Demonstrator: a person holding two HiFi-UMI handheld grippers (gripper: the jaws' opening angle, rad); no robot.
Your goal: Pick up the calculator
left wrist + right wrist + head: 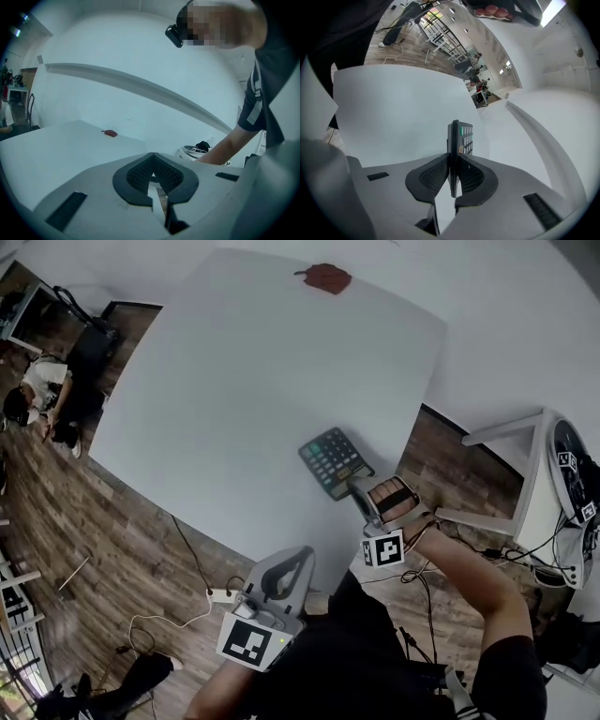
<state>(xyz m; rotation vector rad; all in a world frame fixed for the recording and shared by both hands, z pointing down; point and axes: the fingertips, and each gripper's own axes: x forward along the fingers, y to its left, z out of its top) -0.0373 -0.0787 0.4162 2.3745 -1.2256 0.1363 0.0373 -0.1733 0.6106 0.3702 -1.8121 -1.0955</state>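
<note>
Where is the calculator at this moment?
Head view, right of centre: the calculator is clamped in the right gripper, at the near-right edge of the white table.

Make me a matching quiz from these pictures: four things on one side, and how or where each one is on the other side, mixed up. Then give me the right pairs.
Things
1. calculator
2. red object
3. left gripper
4. table

States or places
A. white top
B. fingers together, nothing between them
C. clamped by one end between the fingers of the right gripper
D. lying at the table's far end

Pairs: 1-C, 2-D, 3-B, 4-A
</note>
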